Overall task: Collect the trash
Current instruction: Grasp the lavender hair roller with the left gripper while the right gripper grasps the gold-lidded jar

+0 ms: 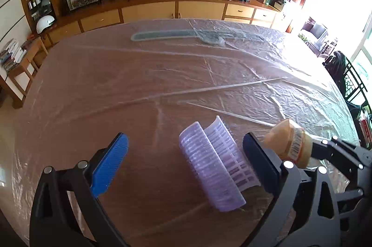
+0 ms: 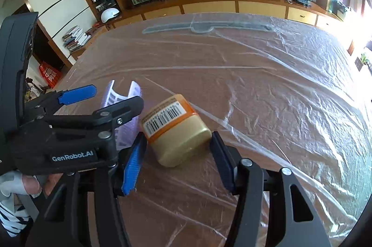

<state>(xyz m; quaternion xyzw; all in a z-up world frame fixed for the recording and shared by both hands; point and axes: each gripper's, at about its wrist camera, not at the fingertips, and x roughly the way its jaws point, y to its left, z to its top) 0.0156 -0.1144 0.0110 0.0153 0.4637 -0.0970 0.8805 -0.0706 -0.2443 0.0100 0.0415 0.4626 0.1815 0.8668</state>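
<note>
A curved, ribbed pale purple plastic piece (image 1: 217,165) lies on the plastic-covered table between the fingers of my left gripper (image 1: 188,161), which is open around it, nearer the right finger. It also shows in the right wrist view (image 2: 111,95), partly hidden behind the left gripper (image 2: 102,100). A small beige bottle with an orange barcode label (image 2: 176,130) lies on its side between the fingers of my right gripper (image 2: 179,154). The fingers stand close on both sides of the bottle; contact is unclear. The bottle also shows at the right in the left wrist view (image 1: 290,142).
The table (image 2: 255,84) is wrapped in wrinkled clear plastic film. A long grey-green flat strip (image 1: 176,35) lies under the film at the far side. Beyond are a TV cabinet (image 1: 151,12), a book stack (image 1: 11,56) at the left and dark chairs (image 1: 348,79) at the right.
</note>
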